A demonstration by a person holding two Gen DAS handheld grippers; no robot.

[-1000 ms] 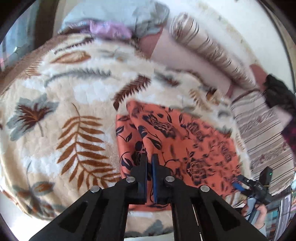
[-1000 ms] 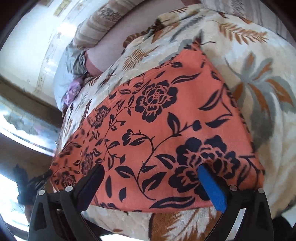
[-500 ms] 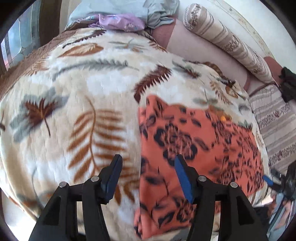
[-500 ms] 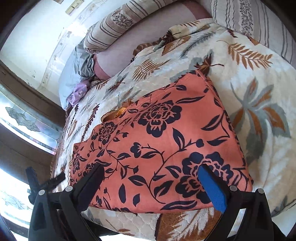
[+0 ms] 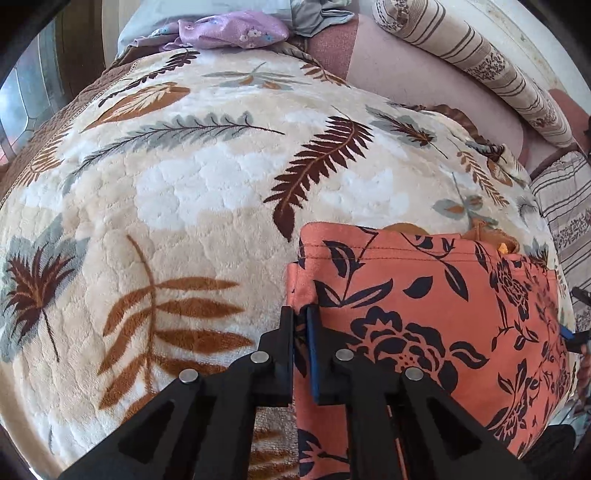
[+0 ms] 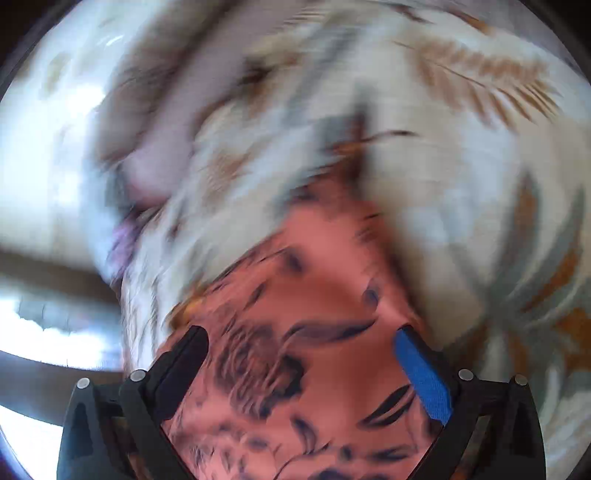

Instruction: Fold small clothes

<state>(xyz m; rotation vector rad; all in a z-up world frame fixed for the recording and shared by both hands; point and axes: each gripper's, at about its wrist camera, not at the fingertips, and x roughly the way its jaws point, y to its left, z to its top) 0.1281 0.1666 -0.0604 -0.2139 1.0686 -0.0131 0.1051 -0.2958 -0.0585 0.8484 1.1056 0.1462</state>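
An orange garment [image 5: 424,314] with a dark floral print lies folded flat on a leaf-patterned fleece blanket [image 5: 184,203]. My left gripper [image 5: 300,314] points steeply down at the garment's left edge, its jaws closing tight with a fold of orange cloth pinched between them. In the heavily blurred right wrist view, my right gripper [image 6: 299,332] stands wide open just above the orange garment [image 6: 314,277]. Cloth shows between its fingers, but the pads do not press on it.
A lilac floral cloth [image 5: 229,29] and grey clothes lie heaped at the blanket's far end. A striped bolster [image 5: 480,55] and a striped pillow [image 5: 565,206] border the right side. A window frame [image 5: 22,92] is at the left.
My left gripper opened, dropped to the garment's left edge and shut on it. The right gripper swung across the garment, still open, and its view is now blurred.
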